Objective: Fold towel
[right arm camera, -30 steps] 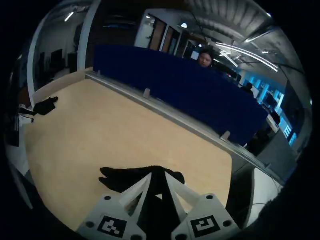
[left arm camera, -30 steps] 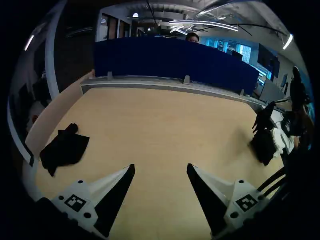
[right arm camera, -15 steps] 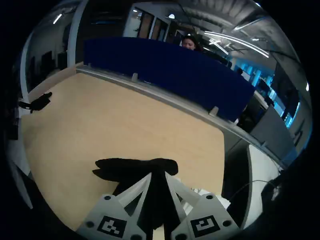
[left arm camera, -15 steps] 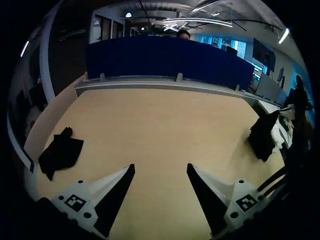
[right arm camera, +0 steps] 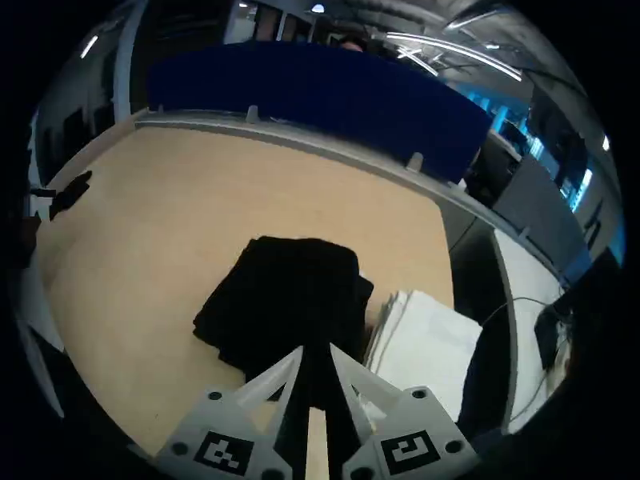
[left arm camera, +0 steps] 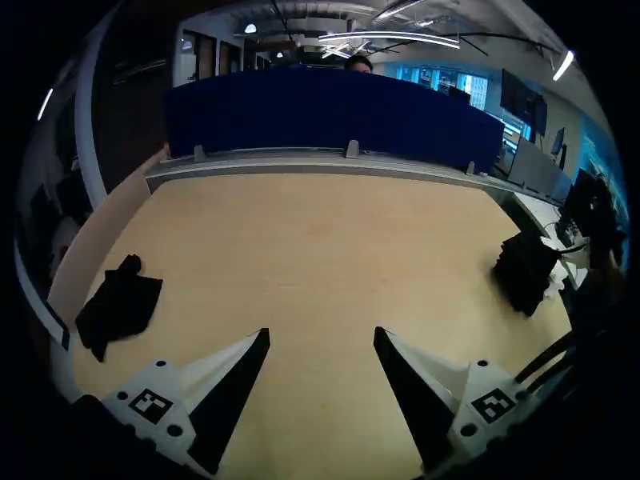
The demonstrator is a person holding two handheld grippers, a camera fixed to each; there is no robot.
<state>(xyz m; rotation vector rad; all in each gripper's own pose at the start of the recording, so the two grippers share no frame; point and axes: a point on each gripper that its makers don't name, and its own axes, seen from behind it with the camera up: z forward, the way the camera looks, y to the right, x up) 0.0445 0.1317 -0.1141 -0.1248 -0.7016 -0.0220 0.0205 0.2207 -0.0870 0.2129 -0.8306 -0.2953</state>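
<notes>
Table pale wood-grain top, smooth, matt, black towel soft matt cloth, second black cloth crumpled, equally dull, left gripper white matt plastic, inner finger faces black, partition blue fabric, rail grey, metal-looking, low sheen

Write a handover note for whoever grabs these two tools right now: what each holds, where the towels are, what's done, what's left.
Left hand-held gripper: open, empty, above the wooden table.
Right hand-held gripper: shut on the near edge of the folded black towel, which lies on the table beside a white stack.
Done: that towel looks folded.
Left: release it, then fold the crumpled black towel near the table's other side.
</notes>
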